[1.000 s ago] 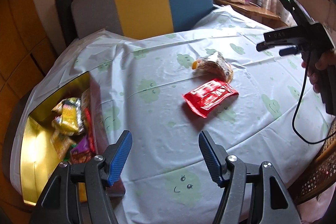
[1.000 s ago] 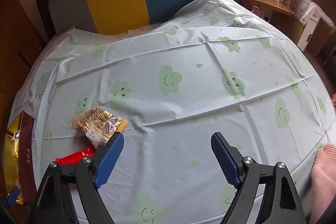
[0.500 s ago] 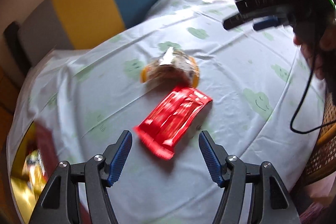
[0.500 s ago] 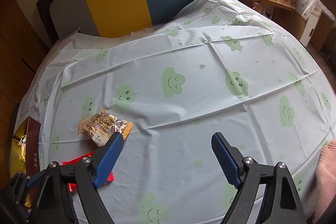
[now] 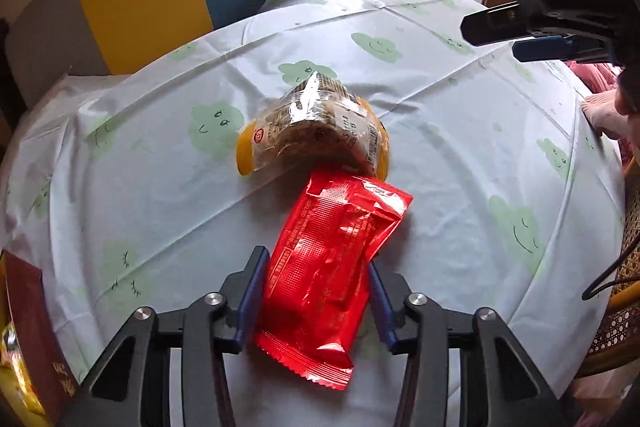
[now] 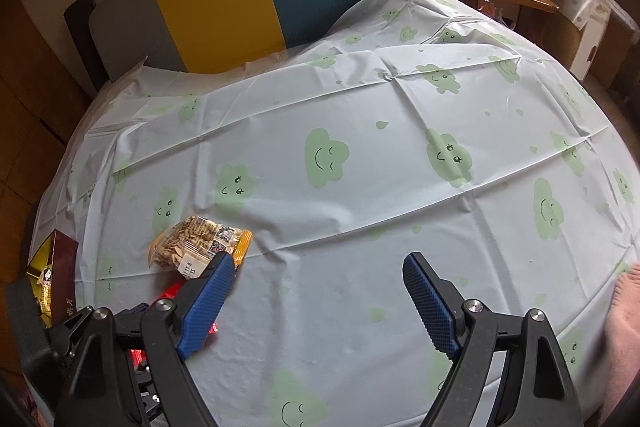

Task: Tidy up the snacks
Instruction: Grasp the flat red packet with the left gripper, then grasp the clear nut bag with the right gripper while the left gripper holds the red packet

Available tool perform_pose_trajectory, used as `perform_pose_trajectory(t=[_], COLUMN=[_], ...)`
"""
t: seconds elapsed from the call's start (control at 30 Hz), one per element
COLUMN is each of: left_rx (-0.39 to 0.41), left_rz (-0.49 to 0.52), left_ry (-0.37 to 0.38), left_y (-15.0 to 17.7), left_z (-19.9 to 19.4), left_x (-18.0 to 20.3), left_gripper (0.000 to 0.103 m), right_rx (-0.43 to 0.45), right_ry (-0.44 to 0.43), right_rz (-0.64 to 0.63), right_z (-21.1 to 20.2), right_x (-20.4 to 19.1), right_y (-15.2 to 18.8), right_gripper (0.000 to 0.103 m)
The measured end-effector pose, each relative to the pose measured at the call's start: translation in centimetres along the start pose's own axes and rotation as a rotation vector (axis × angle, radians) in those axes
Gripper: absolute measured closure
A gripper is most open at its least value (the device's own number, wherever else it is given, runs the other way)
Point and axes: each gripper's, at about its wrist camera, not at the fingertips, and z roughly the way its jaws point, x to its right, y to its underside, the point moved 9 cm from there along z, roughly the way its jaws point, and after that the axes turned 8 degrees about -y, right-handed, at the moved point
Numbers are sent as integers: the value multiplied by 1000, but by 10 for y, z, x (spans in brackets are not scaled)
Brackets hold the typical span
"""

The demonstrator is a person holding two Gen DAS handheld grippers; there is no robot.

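Left wrist view: my left tongs point steeply down at the red crinkled foil snack packet, which lies between their blue-padded fingers.
Left tongs, state: the jaws have just been closing in around the packet; both pads sit against its sides, pinching its lower half.
Red packet, place: flat on the pale blue plastic tablecloth printed with green smiling clouds; its far end reaches out past my fingertips, its serrated near end pokes back under the tongs.
Clear bag of seeds with orange ends: just beyond the red packet, its near edge touching or overlapping the packet's far corner.
Dark red box with a gold inside: off to the left of my left tongs, at the table's edge; what it holds is too blurred to tell.
Right wrist view: my right tongs hang over bare tablecloth, spread wide, nothing between the fingers.
Seed bag from this side: just ahead of my right tongs' left finger.
Red packet from this side: only a sliver shows behind that same finger.
Box from this side: far left.
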Motion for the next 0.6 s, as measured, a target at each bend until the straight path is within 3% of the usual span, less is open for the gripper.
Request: perform_pose_trajectory(t=[0.1, 0.33, 0.6], left_rx=[22, 55, 118], left_rz=[-33, -167, -254], left_ry=[-6, -97, -119], left_y=[12, 60, 87], left_z=[-14, -47, -47], left_x=[-1, -20, -27], left_gripper=[57, 57, 56], right_rx=[-3, -40, -82], right_ry=[-8, -42, -102], right_rz=[-22, -129, -308], right_z=[1, 11, 21], right_x=[-5, -29, -69], right_y=[2, 12, 32], right_gripper=[17, 16, 17])
